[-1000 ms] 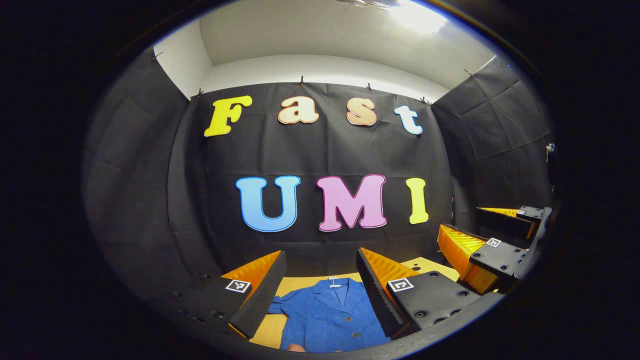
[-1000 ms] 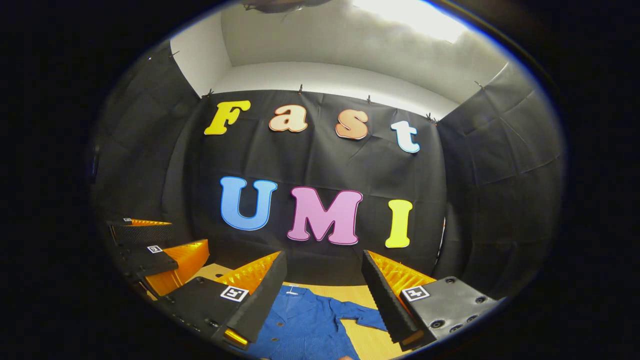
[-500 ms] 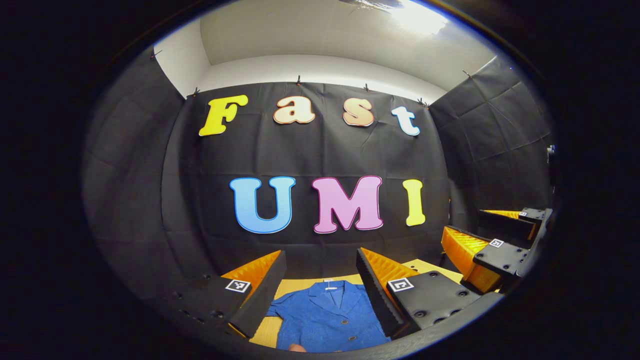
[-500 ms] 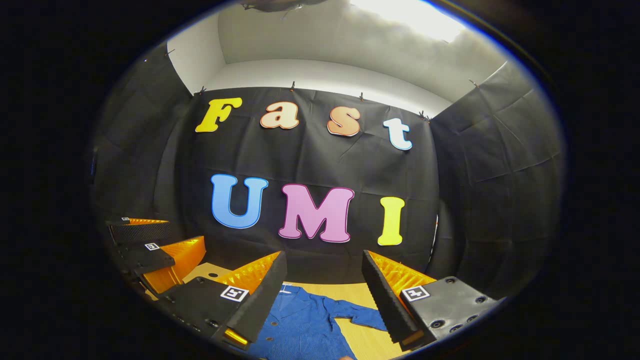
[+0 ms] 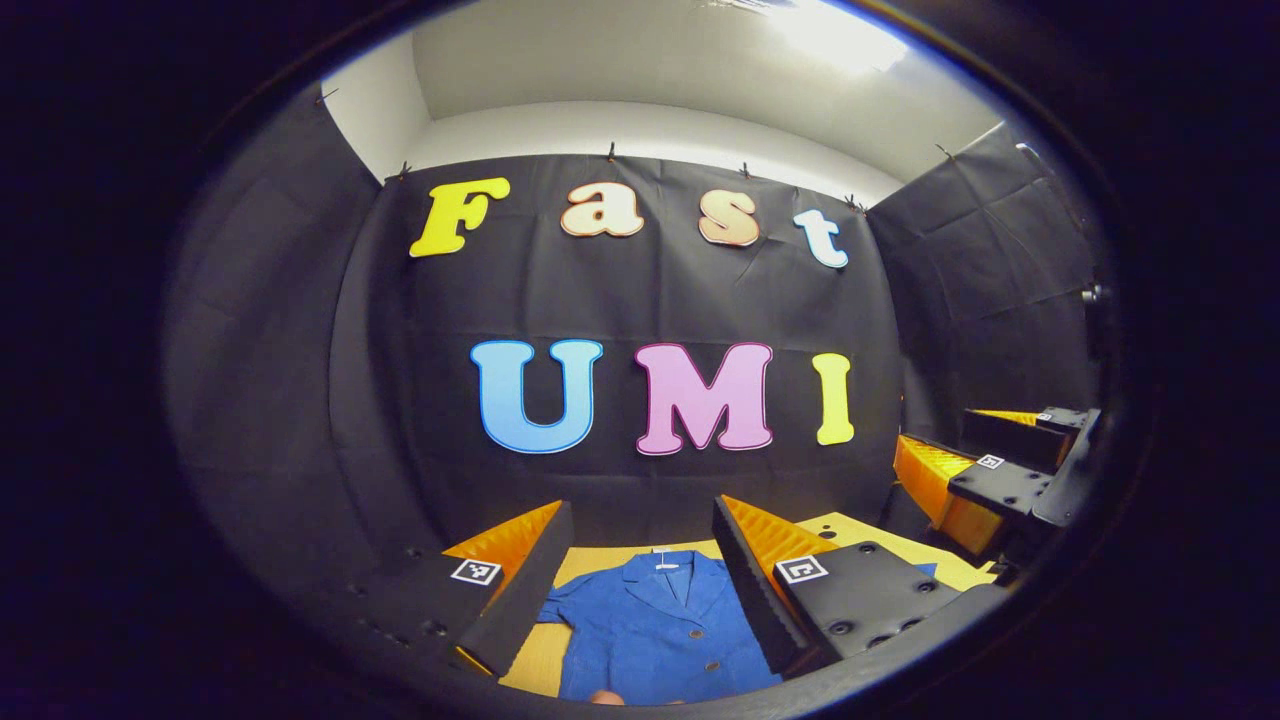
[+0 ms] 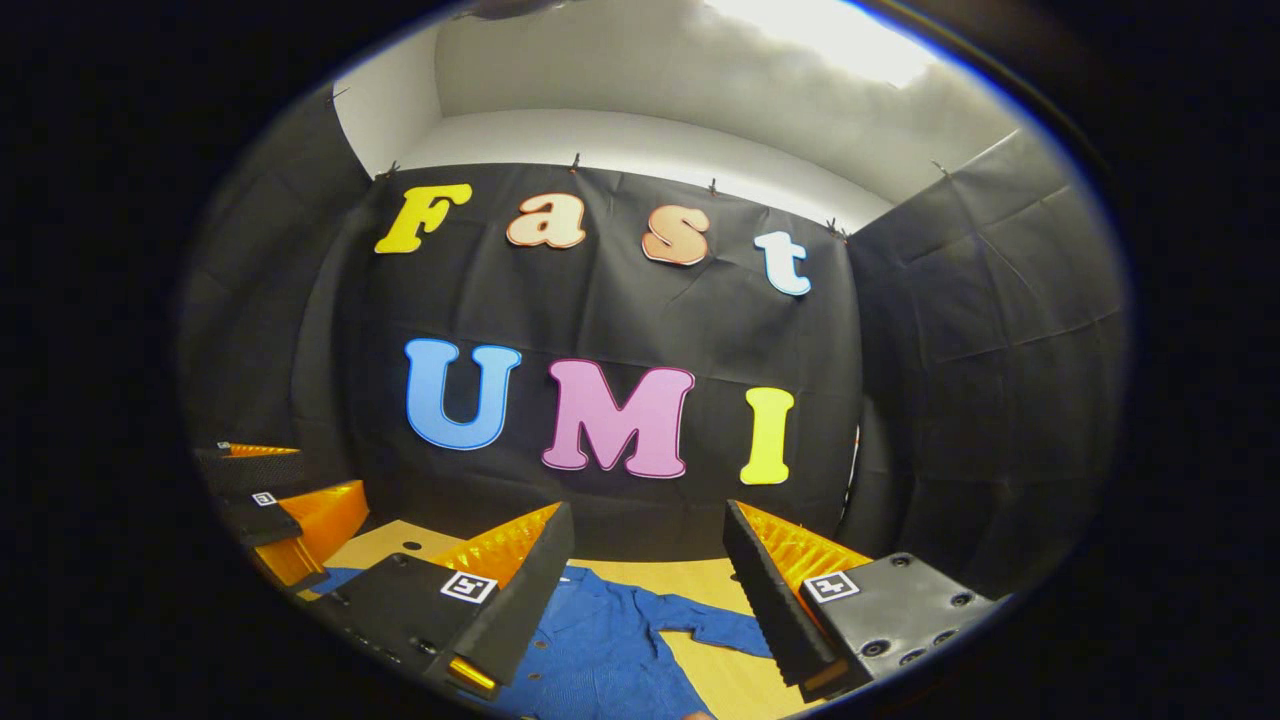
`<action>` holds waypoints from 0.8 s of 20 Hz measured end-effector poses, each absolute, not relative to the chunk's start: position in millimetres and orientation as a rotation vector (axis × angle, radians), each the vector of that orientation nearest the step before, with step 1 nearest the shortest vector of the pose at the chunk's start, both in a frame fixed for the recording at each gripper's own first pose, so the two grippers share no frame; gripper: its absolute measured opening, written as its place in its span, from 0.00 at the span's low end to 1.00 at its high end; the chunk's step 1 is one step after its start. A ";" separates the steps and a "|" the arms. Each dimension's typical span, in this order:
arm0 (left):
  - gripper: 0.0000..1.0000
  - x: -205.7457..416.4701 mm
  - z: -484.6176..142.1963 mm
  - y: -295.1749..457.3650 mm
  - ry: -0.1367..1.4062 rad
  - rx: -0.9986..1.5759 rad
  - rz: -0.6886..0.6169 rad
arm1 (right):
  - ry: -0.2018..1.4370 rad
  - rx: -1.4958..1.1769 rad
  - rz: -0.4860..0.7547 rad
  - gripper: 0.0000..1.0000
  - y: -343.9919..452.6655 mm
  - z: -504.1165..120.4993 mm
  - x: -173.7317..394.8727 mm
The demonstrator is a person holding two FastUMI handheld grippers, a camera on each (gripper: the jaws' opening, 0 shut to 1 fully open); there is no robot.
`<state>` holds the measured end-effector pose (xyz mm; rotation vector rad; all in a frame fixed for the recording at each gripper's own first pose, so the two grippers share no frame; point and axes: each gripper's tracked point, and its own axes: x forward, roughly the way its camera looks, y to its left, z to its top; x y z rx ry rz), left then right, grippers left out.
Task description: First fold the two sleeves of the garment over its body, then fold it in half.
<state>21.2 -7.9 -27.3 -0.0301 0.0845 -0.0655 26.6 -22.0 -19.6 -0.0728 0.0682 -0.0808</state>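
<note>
We are holding the left claw (image 5: 632, 560) and the right claw (image 6: 645, 565) released above the blue garment (image 5: 655, 625). It is lying flat on the bench (image 6: 725, 675) with sleeves spread, because no fold is begun.

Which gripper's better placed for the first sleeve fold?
Right, probably. The right gripper is open, with a spread sleeve of the blue jacket between its fingers. The left gripper, also open, frames the collar.
</note>
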 end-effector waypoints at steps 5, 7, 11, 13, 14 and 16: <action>0.82 20.2 -28.7 0.8 0.068 -0.026 -0.057 | 0.120 -0.070 -0.091 0.89 -15.5 -29.9 19.6; 0.82 20.2 -27.3 0.5 0.064 -0.029 -0.054 | 0.120 -0.071 -0.101 0.95 -18.6 -26.8 19.9; 0.82 28.3 -21.5 -8.1 0.036 -0.024 -0.070 | 0.117 -0.129 -0.132 0.95 -36.4 -30.5 24.3; 0.80 36.3 -19.2 -16.5 0.033 -0.027 -0.090 | 0.125 -0.121 -0.163 0.95 -51.1 -34.8 30.3; 0.82 40.8 -18.6 -20.7 0.037 -0.024 -0.099 | 0.146 -0.105 -0.184 0.95 -61.4 -41.1 32.8; 0.82 50.1 -18.2 -30.2 0.046 -0.022 -0.114 | 0.184 -0.089 -0.243 0.95 -88.3 -58.0 36.7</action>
